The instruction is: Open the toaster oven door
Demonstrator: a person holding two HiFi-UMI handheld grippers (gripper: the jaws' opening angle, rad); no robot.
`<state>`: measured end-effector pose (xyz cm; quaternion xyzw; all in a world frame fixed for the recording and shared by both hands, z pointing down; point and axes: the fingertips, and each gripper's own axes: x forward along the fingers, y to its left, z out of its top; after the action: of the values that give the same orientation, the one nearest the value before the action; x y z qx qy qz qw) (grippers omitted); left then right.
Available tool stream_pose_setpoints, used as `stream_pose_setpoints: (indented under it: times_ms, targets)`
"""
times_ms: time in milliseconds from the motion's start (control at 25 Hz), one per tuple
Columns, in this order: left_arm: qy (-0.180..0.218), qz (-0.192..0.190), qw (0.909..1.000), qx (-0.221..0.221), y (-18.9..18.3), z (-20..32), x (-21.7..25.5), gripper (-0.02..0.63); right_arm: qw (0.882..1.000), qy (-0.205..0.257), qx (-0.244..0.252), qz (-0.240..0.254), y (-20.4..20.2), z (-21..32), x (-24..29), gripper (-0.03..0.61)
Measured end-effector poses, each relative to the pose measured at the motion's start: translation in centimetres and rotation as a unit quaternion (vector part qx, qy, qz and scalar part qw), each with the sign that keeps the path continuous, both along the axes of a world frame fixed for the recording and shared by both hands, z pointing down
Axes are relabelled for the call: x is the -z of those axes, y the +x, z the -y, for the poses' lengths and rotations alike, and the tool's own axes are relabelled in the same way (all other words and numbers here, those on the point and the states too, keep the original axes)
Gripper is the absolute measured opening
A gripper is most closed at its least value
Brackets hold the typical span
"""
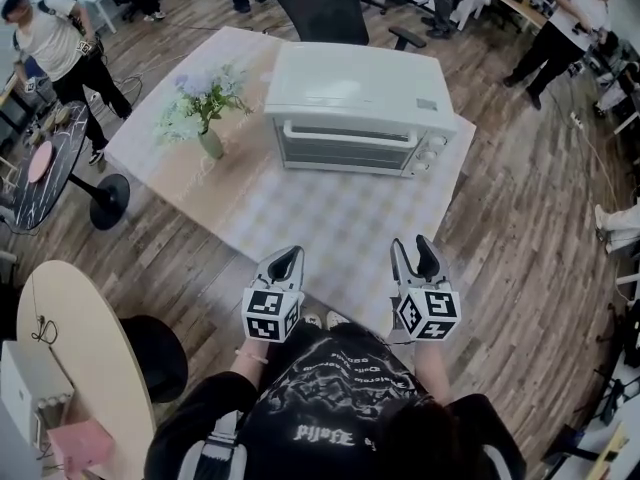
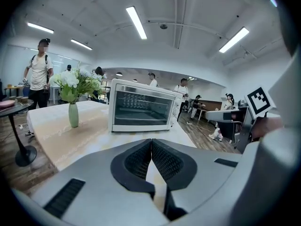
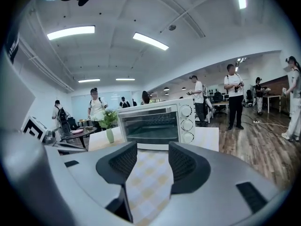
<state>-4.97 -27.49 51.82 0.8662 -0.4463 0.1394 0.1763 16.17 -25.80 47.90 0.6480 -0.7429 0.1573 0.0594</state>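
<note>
The white toaster oven (image 1: 355, 108) stands at the far side of the table with its glass door closed and the handle bar (image 1: 345, 134) across the top of the door. Both grippers hover over the table's near edge, well short of the oven. My left gripper (image 1: 288, 258) is shut, its dark pads (image 2: 141, 160) meeting at the tips with nothing between them. My right gripper (image 1: 413, 252) is open and empty, with checked cloth showing through the gap. The oven (image 2: 141, 108) lies ahead in the left gripper view, and in the right gripper view the oven (image 3: 153, 124) shows its knobs on the right.
A checked cloth (image 1: 330, 228) covers the table. A vase of flowers (image 1: 205, 113) stands left of the oven. An office chair (image 1: 325, 8) sits behind the table, a round black table (image 1: 45, 173) at left, a pale round table (image 1: 85, 358) at lower left. Several people stand around.
</note>
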Motion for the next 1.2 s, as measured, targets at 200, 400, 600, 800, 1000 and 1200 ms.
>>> stream_pose_setpoints:
  times_ms: [200,400,600,800,1000,1200]
  targets:
    - [0.003,-0.002,1.0,0.009,0.0,0.3,0.2,0.02,1.0,0.02,0.003,0.009,0.8,2.1,2.3,0.212]
    - [0.007,0.0,0.9997,0.021,-0.5,0.5,0.2,0.02,0.997,0.047,-0.006,0.065,2.1,4.8,4.7,0.206]
    - [0.003,0.004,0.9992,0.039,-1.5,0.3,-0.1,0.02,0.991,0.063,-0.018,0.115,3.5,7.6,6.7,0.201]
    - [0.002,0.009,0.9985,0.055,-2.5,0.3,-0.2,0.02,0.984,0.062,-0.021,0.166,4.5,10.7,7.8,0.198]
    - [0.002,0.011,0.998,0.063,-3.1,0.2,-0.3,0.02,0.98,0.055,-0.038,0.186,5.4,13.5,8.3,0.193]
    - [-0.004,0.018,0.9966,0.08,-4.3,-0.1,-0.7,0.02,0.977,0.017,-0.036,0.21,5.1,16.6,6.8,0.193]
